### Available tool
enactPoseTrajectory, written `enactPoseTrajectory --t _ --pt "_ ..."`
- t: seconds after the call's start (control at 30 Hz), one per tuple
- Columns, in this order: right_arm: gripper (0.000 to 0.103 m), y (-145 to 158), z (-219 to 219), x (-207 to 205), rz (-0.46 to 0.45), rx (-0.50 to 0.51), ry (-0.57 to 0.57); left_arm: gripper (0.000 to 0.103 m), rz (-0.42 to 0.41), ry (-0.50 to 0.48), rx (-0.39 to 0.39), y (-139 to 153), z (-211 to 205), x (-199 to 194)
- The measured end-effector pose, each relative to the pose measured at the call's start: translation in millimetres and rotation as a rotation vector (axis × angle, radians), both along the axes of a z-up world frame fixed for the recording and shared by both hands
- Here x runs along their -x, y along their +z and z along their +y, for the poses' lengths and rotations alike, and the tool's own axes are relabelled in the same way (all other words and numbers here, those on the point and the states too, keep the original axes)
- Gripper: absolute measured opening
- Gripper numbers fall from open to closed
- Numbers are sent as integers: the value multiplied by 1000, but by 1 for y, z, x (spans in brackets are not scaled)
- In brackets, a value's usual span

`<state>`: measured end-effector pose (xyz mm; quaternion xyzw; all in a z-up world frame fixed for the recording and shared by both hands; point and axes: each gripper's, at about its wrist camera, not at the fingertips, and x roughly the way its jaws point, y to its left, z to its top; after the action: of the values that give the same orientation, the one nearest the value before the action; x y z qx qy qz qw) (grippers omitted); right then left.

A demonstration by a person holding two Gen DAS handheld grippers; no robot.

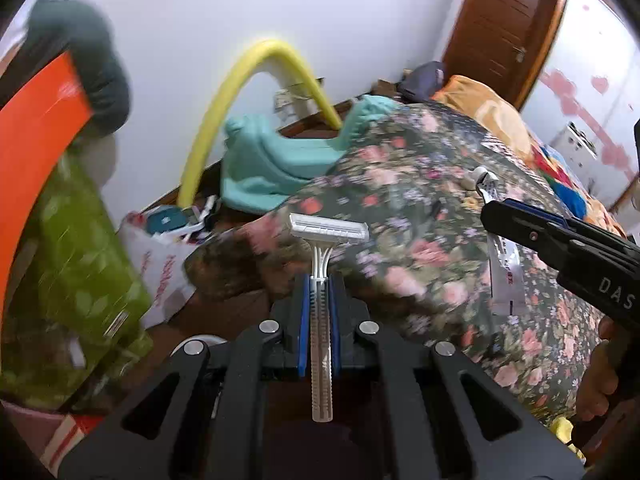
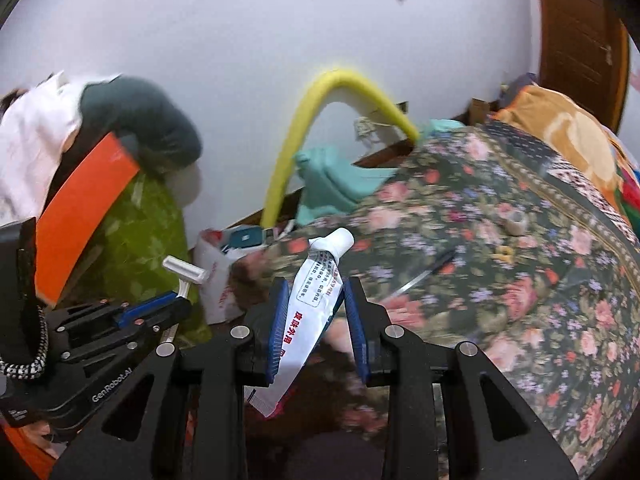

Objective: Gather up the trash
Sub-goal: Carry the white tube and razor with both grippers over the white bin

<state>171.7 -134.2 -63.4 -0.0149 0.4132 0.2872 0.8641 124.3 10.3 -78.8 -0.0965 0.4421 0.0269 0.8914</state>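
1. Left gripper (image 1: 319, 280): jaws clamped on a razor (image 1: 322, 264), held clear of the bed (image 1: 420, 200).
2. Right gripper (image 2: 314, 300): jaws closed on a tube (image 2: 310, 300), also off the bed.
3. Both pieces seem picked up but not yet dropped; a white bag (image 2: 218, 276) of rubbish on the floor at the bed's left corner looks the likely target.
4. Still on the floral bedspread: a pen (image 2: 426, 274) and a tape roll (image 2: 516, 222) near the middle.
5. Room: white wall, brown door (image 1: 496, 28) at right.
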Motion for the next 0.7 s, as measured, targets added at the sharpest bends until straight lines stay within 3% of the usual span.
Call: enactPoseTrajectory --t 0.3,0.7 --pt "26 -15 70 40 26 28 134 8 50 132 12 -24 68 64" --pt "26 -71 154 72 128 119 254 8 167 275 78 -92 128 111"
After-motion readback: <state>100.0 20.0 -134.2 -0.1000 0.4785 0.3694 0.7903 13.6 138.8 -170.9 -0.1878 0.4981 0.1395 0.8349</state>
